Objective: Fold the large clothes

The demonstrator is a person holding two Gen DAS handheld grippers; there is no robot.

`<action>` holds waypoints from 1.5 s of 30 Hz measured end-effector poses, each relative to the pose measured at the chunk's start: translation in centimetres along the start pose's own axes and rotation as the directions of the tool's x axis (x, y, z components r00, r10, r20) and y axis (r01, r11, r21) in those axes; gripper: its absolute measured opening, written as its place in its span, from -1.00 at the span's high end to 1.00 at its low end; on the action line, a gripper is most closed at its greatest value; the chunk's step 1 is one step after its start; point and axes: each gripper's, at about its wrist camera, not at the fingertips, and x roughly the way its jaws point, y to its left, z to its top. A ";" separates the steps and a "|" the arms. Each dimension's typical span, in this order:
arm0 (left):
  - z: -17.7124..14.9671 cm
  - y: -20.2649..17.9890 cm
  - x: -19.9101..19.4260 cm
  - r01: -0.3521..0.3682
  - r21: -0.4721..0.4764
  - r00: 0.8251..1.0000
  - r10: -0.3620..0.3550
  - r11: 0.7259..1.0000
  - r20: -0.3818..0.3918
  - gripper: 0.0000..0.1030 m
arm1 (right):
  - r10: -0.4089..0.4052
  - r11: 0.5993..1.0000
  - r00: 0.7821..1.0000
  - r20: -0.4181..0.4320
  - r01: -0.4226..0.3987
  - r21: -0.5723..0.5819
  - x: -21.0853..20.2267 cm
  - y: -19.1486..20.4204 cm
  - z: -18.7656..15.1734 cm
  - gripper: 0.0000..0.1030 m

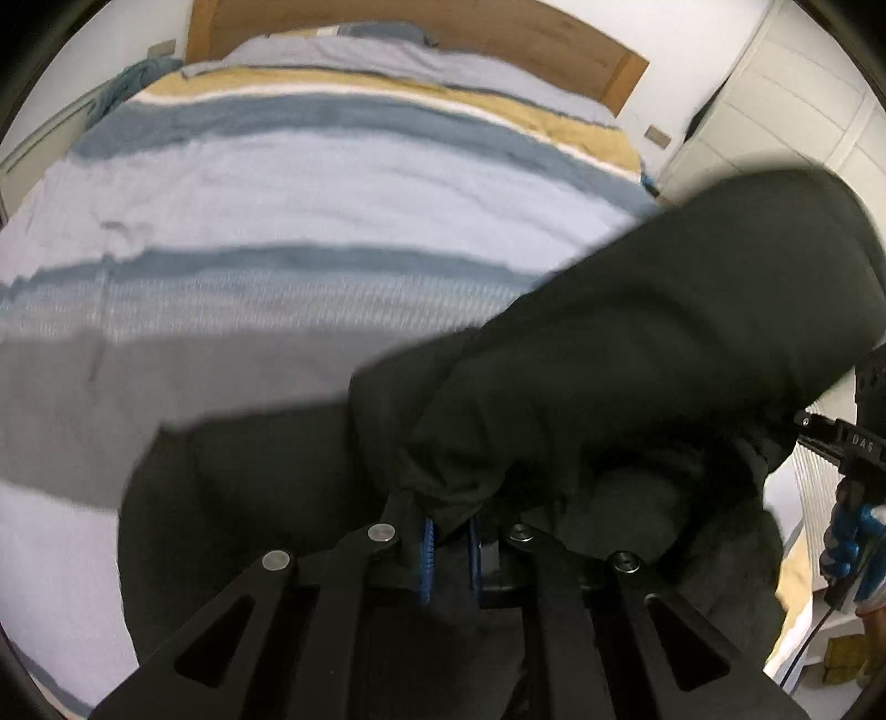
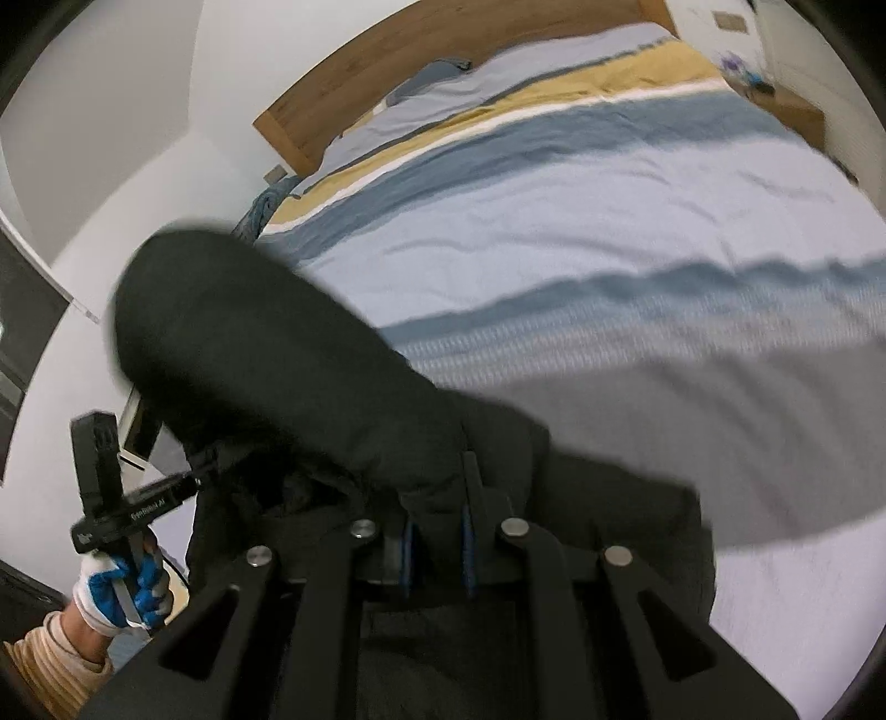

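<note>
Left gripper and right gripper both clamped on black garment, striped bedspread upper frame, gripper lettering blurred, unreadable

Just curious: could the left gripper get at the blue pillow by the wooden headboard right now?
Probably not: the left gripper is shut on the black garment, and the blue pillow lies across the whole striped bed cover.

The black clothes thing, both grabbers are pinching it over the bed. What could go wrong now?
The left gripper and right gripper each pinch only a small bit of the black garment, so it might slip out. Its lower part hangs bunched over the striped bedspread, so the fold could come out crooked.
</note>
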 end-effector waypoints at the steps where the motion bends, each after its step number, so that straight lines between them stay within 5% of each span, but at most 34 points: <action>1: -0.5 0.2 0.2 -0.004 -0.002 1.000 0.004 1.000 -0.006 0.83 | 0.005 1.000 1.000 -0.003 -0.005 0.011 0.2 -0.5 -0.6 0.76; 9: -5.2 1.0 4.3 -0.089 0.031 0.990 0.092 0.996 -0.108 0.98 | -0.063 0.997 0.996 -0.069 0.066 0.038 3.2 -4.2 -4.9 0.76; 15: -4.6 1.3 3.1 -0.083 0.015 0.991 0.084 0.996 -0.107 0.94 | -0.078 0.997 0.994 -0.079 0.078 0.002 2.7 -3.8 -4.5 0.73; 17: -4.3 1.5 2.3 -0.073 -0.005 0.992 0.072 0.997 -0.100 0.72 | -0.107 0.994 0.990 -0.095 0.103 -0.046 2.3 -2.9 -4.2 0.68; 19: -4.3 0.9 0.7 -0.069 -0.026 0.994 0.066 0.997 -0.086 0.14 | -0.135 0.988 0.986 -0.102 0.127 -0.084 1.6 -2.5 -4.3 0.37; 21: -3.9 1.1 -1.0 -0.080 -0.020 0.995 0.079 0.997 -0.057 0.05 | -0.152 0.984 0.982 -0.109 0.141 -0.107 0.4 -2.2 -4.4 0.10; 24: -3.0 0.5 -3.6 -0.086 -0.015 0.996 0.086 0.996 -0.012 -0.10 | -0.174 0.977 0.979 -0.103 0.159 -0.139 -2.0 -1.6 -4.2 0.04; 31: 2.2 -2.9 -5.8 -0.031 0.022 0.994 0.028 0.999 0.102 -0.26 | -0.114 0.976 0.993 -0.017 0.109 -0.188 -5.4 2.2 -0.5 0.02; 37: 6.4 -6.0 -0.6 -0.004 0.072 0.997 -0.002 0.997 0.083 -0.28 | -0.055 0.971 0.998 0.000 0.053 -0.231 -1.7 6.0 2.7 0.00; 45: 2.0 -8.3 2.9 0.024 0.100 1.000 -0.024 0.995 0.002 -0.28 | -0.049 0.955 0.992 -0.112 0.014 -0.295 3.3 7.6 -0.5 -0.02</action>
